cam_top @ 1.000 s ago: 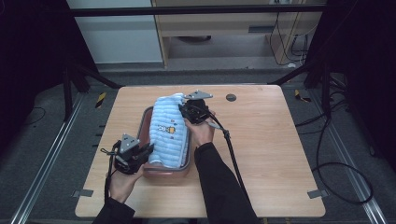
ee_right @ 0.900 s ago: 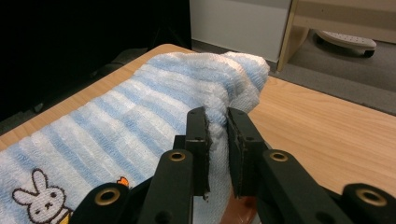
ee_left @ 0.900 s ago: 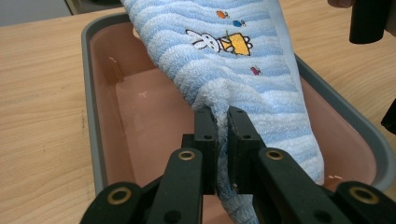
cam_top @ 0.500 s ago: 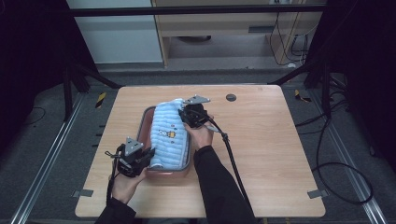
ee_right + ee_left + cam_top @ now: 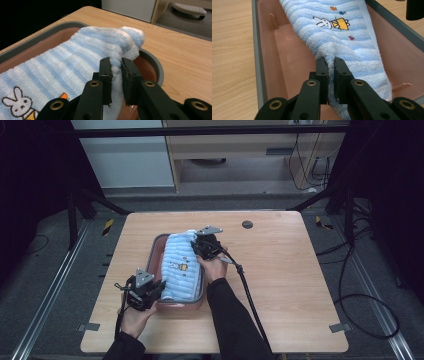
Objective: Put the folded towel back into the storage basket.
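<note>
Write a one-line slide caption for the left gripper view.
Left tool pinches the near end of a blue-striped rabbit towel lying in a pink bin.

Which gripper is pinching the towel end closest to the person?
The left gripper holds the towel's near end; the right gripper pinches the far end.

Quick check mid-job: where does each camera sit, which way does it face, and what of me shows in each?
High view: above the near side of the table, looking forward and down; both forearms, left gripper and right gripper show.
Left gripper view: rides the left gripper, looking along the tray; its jaws pinch the towel.
Right gripper view: rides the right gripper, facing the tray's rounded end; its jaws pinch the towel's end.
All three share the towel and tray; the rabbit picture shows in each.
</note>
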